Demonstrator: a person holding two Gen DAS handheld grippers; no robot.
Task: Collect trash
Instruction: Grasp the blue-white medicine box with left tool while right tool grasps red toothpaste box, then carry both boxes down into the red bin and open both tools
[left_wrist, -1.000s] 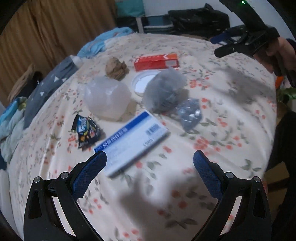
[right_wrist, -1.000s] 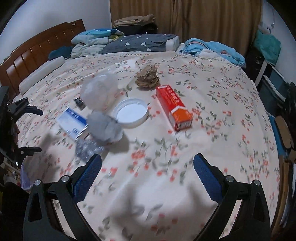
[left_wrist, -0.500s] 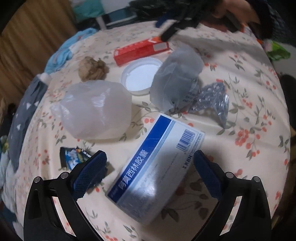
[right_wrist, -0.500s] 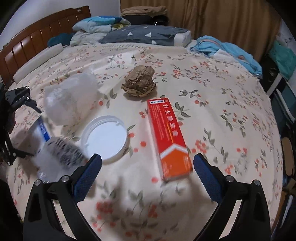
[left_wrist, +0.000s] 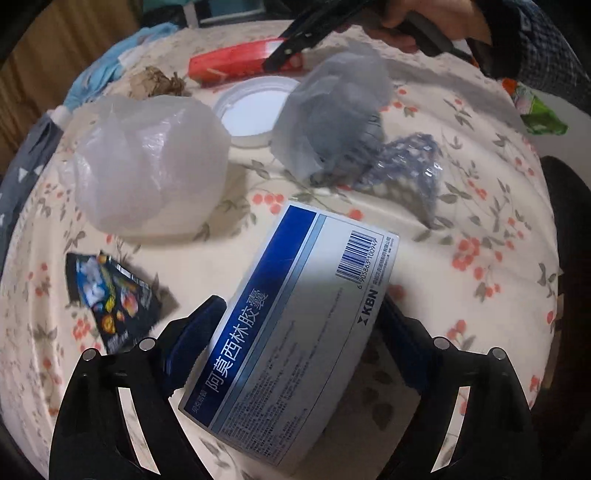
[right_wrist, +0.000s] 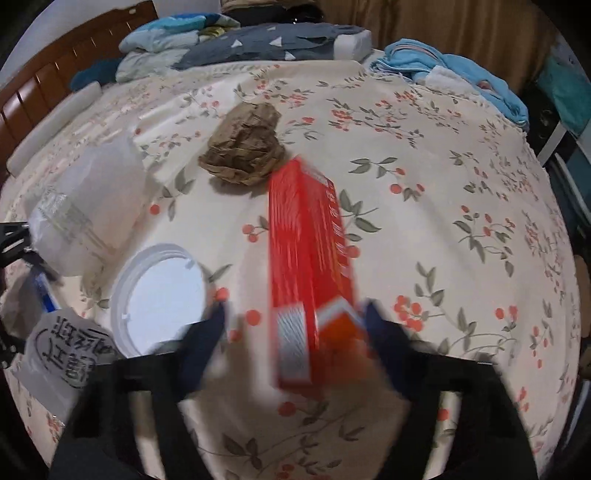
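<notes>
Left gripper (left_wrist: 299, 325) angled steeply down, jaws just closing, blue pads (left_wrist: 192, 339) against both sides of the white box (left_wrist: 295, 332). Right gripper (right_wrist: 295, 325) likewise pitched down and motion-blurred, jaws just closing around the near end of the red box (right_wrist: 310, 273), left pad apart from it. Right hand (left_wrist: 424, 18) visible at the left view's top edge, gripping its handle.

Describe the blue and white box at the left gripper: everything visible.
The blue and white box is a flat cardboard medicine carton: white face, dark blue stripe with white Chinese characters, barcode and "KBN" mark near one end, fine print below. It looks intact, lying slantwise on the floral bedsheet. It sits between the left gripper fingers, whose jaws have just been closing; whether the pads already press on it cannot be told.
</notes>
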